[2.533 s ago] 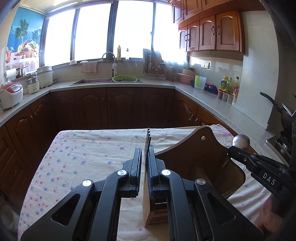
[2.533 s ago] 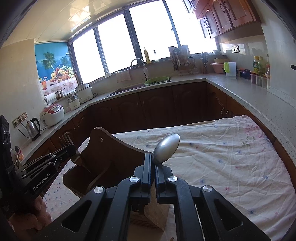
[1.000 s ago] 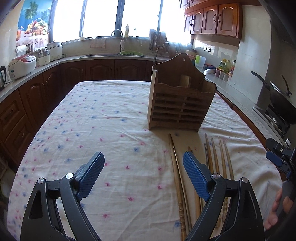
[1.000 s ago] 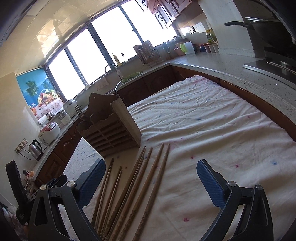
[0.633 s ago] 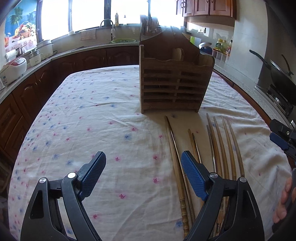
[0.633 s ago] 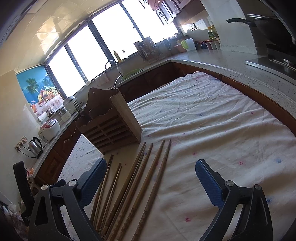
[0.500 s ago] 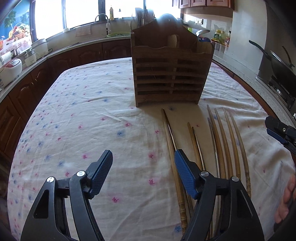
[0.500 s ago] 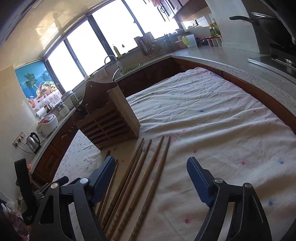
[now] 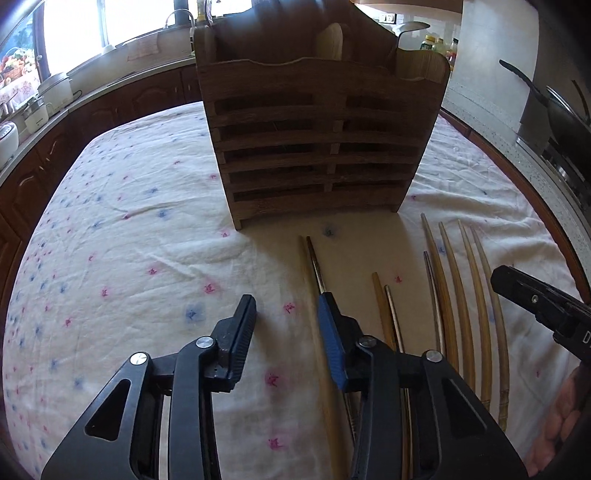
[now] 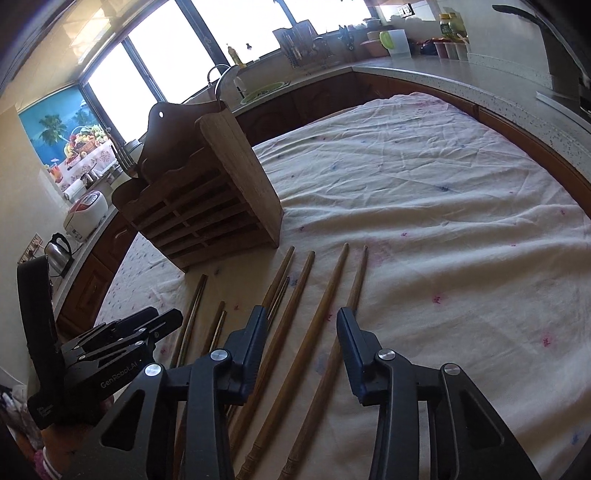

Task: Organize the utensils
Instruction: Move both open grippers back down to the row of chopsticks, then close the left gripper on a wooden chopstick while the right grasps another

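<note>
So both sets of jaws are closing right now, and neither has anything pinched yet. The left gripper [image 9: 288,314] is down to maybe a third open with only bare cloth between its pads; the long pale chopstick [image 9: 314,306] runs just under its right finger, so it's lined up beside the gap, not in it. The right gripper [image 10: 301,325] is about the same width, and two of the brown chopsticks [image 10: 317,325] lie on the cloth inside its gap, not gripped as far as I can tell. A second ago both were spread wide and sat higher and further back; since then they've dropped in toward the row of sticks and started narrowing, so I'd say the spoon and fork drop-off is finished and this is the start of the chopstick pickup. The rest of the chopsticks lie fanned out on the near side of the wooden holder [image 9: 321,140], which stands upright on the floral tablecloth [image 9: 122,229] with a spoon [image 9: 412,27] poking out on its right and a fork [image 10: 125,160] on its left. Judging by that, most of the job is still ahead.
</note>
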`<act>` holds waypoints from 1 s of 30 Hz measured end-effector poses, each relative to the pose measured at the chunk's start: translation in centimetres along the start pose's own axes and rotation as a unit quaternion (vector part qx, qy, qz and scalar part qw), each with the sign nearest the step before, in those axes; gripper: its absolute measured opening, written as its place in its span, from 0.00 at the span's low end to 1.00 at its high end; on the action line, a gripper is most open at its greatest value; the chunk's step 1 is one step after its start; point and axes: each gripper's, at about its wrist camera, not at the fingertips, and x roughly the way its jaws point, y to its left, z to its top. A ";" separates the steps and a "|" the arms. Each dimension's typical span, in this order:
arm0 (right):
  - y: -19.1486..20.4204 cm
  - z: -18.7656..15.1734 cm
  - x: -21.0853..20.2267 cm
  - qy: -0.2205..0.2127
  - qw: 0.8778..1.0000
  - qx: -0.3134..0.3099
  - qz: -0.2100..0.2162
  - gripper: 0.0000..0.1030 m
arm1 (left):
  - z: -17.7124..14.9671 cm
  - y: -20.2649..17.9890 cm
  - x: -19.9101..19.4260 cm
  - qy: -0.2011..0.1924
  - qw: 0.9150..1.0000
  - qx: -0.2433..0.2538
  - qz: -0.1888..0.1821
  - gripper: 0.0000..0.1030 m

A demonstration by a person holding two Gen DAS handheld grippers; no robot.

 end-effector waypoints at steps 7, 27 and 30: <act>-0.3 0.3 0.5 0.012 1.000 0.002 -0.001 0.33 | -0.4 0.9 -0.5 0.003 1.000 0.005 0.000 0.29; 1.0 3.3 5.5 0.028 0.994 -0.065 -0.084 0.14 | 2.2 0.9 1.5 0.005 1.000 0.013 -0.009 0.07; 1.0 3.2 5.4 0.030 0.994 -0.070 -0.079 0.08 | 1.9 1.9 0.9 0.010 0.999 -0.008 -0.031 0.05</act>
